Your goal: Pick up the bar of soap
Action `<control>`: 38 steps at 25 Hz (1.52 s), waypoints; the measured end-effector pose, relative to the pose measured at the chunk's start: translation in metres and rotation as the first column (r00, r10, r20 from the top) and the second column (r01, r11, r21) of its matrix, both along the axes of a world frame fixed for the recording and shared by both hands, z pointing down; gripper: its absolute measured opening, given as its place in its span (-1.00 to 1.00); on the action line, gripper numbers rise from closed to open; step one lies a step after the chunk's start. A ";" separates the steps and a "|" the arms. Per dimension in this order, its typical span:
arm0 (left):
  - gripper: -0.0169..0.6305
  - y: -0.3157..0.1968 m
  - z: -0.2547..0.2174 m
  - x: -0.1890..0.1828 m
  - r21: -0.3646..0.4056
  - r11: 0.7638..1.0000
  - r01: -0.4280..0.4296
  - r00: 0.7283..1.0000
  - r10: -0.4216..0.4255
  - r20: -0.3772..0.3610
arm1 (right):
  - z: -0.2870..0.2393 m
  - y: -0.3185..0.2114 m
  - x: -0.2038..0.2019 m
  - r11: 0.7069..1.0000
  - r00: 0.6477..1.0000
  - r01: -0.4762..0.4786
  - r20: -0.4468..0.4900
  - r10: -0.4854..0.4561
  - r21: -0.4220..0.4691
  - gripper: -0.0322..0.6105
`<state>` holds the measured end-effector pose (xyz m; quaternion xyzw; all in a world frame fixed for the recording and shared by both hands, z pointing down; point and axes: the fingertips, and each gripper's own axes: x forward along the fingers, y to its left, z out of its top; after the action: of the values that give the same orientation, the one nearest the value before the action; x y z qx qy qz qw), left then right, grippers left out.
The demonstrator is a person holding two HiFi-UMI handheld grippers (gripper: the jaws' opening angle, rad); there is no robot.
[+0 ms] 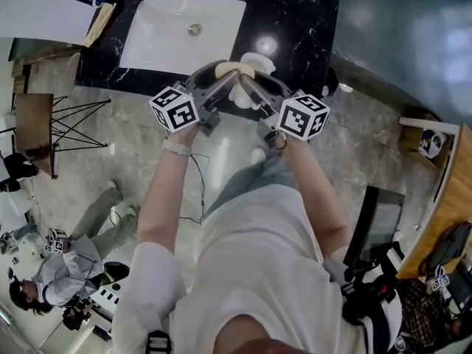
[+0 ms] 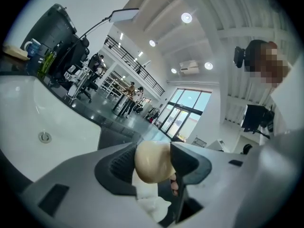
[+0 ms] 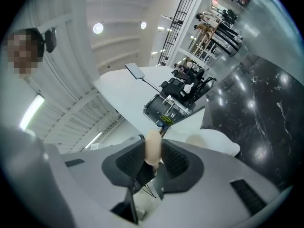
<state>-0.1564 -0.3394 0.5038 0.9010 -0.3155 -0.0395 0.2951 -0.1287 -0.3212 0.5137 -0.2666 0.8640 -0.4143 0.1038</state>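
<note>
1. The bar of soap is held in the air above the near edge of the black bench, just near-left of the white dish and to the right of the white sink.
2. In the head view, the long axis of the soap runs left to right, roughly parallel to the near edge of the bench. Its rounded ends point left and right.
3. The left gripper reaches in from the near left. Its jaws stand wide and are clamped on the soap, with one pad against each side of the broad, rounded body.
4. The right gripper reaches in from the near right. Its jaws are clamped across the thin dimension of the soap, which appears edge-on in the right gripper view.
5. Both grippers converge on the soap, and their marker cubes sit on the near side.
</note>
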 end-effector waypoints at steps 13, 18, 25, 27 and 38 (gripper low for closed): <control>-0.35 0.019 -0.115 0.016 0.258 0.966 0.010 1.000 -0.015 0.015 | -0.105 0.013 0.018 0.966 0.999 -0.026 0.040 0.016 0.256 -0.52; -0.36 0.034 -0.153 0.029 0.352 0.936 0.002 1.000 -0.004 0.006 | -0.141 0.026 0.031 0.933 0.998 -0.047 0.046 0.033 0.356 -0.52; -0.39 0.062 -0.182 0.054 0.418 0.907 -0.040 0.998 0.061 -0.036 | -0.171 0.055 0.056 0.896 0.997 -0.066 -0.003 0.075 0.440 -0.52; -0.39 0.068 -0.187 0.062 0.433 0.900 -0.050 0.995 0.080 -0.052 | -0.175 0.062 0.064 0.888 0.995 -0.082 -0.007 0.096 0.453 -0.52; -0.42 0.109 -0.212 0.103 0.503 0.855 -0.130 0.978 0.195 -0.079 | -0.198 0.106 0.105 0.830 0.982 -0.148 -0.019 0.187 0.538 -0.52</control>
<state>-0.0533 -0.2301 0.2921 0.9654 -0.1981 -0.1513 0.0762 -0.0233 -0.2157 0.3155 -0.3163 0.9214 -0.1372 0.1791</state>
